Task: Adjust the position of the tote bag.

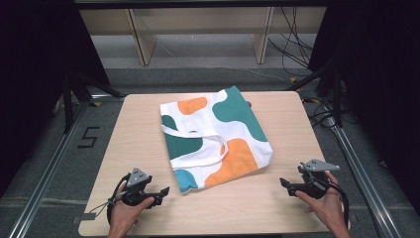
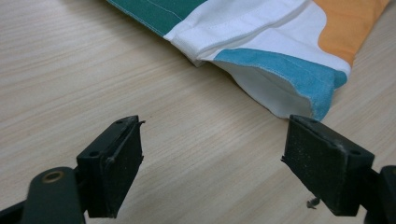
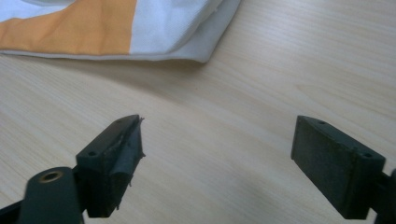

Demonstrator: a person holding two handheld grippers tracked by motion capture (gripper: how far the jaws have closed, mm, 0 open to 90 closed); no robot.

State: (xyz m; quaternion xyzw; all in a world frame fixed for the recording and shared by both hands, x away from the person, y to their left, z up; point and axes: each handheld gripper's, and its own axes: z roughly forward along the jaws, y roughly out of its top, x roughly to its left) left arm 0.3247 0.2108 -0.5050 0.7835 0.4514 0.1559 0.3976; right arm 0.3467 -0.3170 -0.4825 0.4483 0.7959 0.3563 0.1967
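At the bottom of the frame, a person's hands rest on the pale wooden table point(image 1: 277, 208): the left gripper point(image 1: 163, 191) at lower left and the right gripper point(image 1: 283, 182) at lower right, both with jaws spread wide and empty. Beyond them, at the centre, lies a flat tote bag point(image 1: 218, 136) patterned in white, green, orange and blue

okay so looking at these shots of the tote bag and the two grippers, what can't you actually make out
- Bag inside: high view, it lies flat and closed.
- Bag's far end: left gripper view and right gripper view, cut off by the top edge.
- Small dark thing at the bag's far right edge: high view, too small and half hidden.
- Forearms: high view, cut by the bottom edge.
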